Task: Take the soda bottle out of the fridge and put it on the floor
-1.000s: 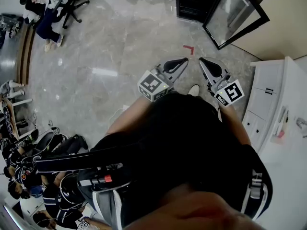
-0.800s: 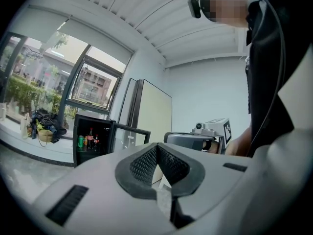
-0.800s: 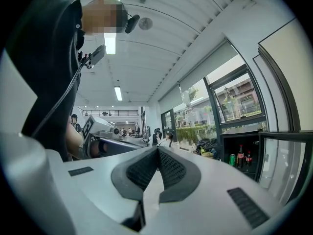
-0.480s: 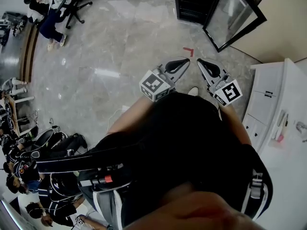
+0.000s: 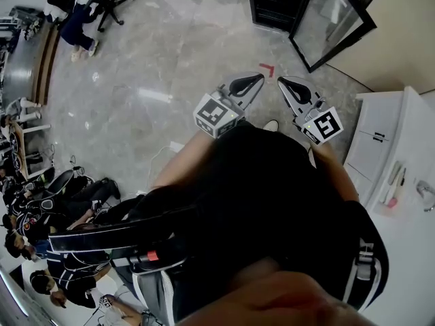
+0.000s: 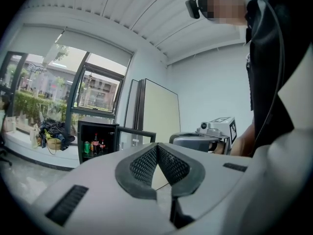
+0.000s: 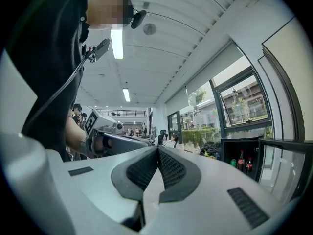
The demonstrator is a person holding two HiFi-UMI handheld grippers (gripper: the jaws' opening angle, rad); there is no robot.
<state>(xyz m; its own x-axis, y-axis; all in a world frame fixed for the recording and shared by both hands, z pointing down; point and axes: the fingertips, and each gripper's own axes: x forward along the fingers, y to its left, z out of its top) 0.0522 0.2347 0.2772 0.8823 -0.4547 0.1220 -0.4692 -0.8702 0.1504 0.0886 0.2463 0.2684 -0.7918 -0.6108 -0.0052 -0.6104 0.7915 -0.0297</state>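
Grey left claw (image 5: 257, 79) and right claw (image 5: 283, 83) held level, side by side, both shut, empty; now slightly nearer open fridge (image 5: 275, 2) than before (soda bottle (image 6: 96, 143) inside, shelved).

A grey marble floor (image 5: 170, 60) gleams under a ceiling strip light (image 7: 116, 43), a red tape mark (image 5: 266, 68) at 12 o'clock; a white cabinet (image 5: 384, 151) stands at 3 o'clock, an office chair (image 5: 114, 5) at 11 o'clock, while tall windows (image 6: 98, 89) show greenery and buildings beneath a white ribbed ceiling (image 6: 122, 9), beside pale walls (image 6: 210, 92)
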